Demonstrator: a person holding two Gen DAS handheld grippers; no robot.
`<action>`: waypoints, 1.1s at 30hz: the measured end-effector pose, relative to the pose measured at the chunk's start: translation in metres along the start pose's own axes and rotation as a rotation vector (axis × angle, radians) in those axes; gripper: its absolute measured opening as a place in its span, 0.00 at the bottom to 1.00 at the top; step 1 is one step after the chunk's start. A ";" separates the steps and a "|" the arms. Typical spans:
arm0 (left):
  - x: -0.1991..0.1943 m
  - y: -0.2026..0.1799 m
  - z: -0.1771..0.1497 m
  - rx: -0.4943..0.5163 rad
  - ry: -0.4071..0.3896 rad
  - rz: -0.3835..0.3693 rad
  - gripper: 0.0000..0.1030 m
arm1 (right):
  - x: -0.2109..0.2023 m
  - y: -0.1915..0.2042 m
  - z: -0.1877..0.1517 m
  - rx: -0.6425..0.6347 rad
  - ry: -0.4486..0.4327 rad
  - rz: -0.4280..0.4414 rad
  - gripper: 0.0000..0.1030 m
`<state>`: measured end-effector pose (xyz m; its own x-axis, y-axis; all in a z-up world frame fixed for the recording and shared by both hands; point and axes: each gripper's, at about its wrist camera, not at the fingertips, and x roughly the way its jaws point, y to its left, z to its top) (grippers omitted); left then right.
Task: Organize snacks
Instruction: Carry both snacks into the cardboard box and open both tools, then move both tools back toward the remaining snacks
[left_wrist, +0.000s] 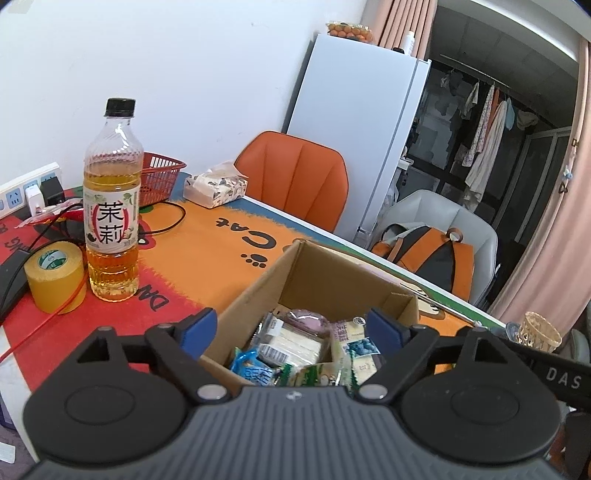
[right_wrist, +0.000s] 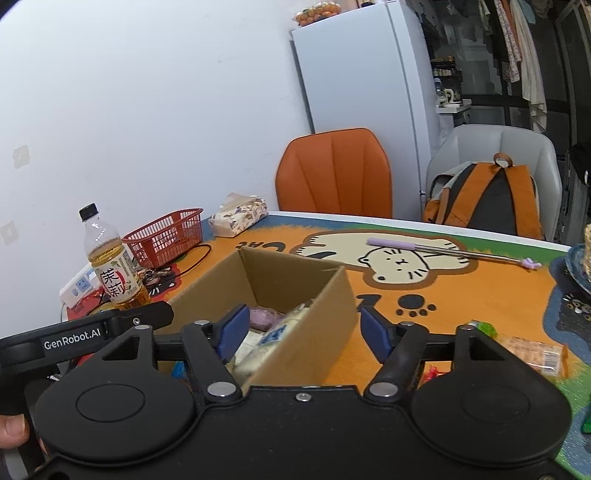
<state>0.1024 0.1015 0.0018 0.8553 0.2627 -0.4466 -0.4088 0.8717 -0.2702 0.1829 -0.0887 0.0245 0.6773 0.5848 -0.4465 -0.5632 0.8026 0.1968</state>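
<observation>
1. While both claws hang over the cardboard box (left_wrist: 295, 280) — left claw (left_wrist: 291, 328) spread wide, right claw (right_wrist: 301, 326) parted a little less, nothing gripped in either, pads clear of everything.
2. Snacks in the box (left_wrist: 295, 350) heaped at its bottom: pale wafer pack, blue-printed sachet, purple-wrapped bun. Judged as the release step just finished, with most of the sorting done.
3. Still loose on the surface (right_wrist: 480, 295) to the right of the box: a long cracker packet (right_wrist: 535, 352), a small green sweet (right_wrist: 482, 326), a red wrapper (right_wrist: 430, 371) partly hidden behind the right claw's linkage.
4. Next move, probably: swing the right claw off the box wall, down and rightward to the cracker packet, close across its narrow width, lift, carry over the rim.
5. In the way — the box's near right wall (right_wrist: 306, 332) sitting between the right claw's pads; needs clearing before any sideways sweep.
6. Around: tea bottle (left_wrist: 110, 206) upright left of the box, yellow tape roll (left_wrist: 55, 275) just beside it, red basket (right_wrist: 164, 238), tissue pack (right_wrist: 238, 214), purple-handled rod (right_wrist: 443, 251) lying well beyond the loose snacks. None blocking the reach.
</observation>
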 end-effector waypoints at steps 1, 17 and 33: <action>-0.001 -0.003 -0.001 0.006 -0.001 0.001 0.87 | -0.002 -0.002 -0.001 0.003 -0.001 -0.002 0.71; -0.004 -0.041 -0.013 0.064 0.018 -0.022 0.89 | -0.032 -0.039 -0.009 0.042 -0.012 -0.040 0.92; -0.002 -0.079 -0.026 0.124 0.040 -0.076 0.89 | -0.054 -0.082 -0.020 0.097 -0.030 -0.110 0.98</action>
<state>0.1248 0.0218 0.0015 0.8681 0.1790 -0.4630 -0.2982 0.9337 -0.1980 0.1828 -0.1880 0.0148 0.7468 0.4948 -0.4443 -0.4376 0.8687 0.2319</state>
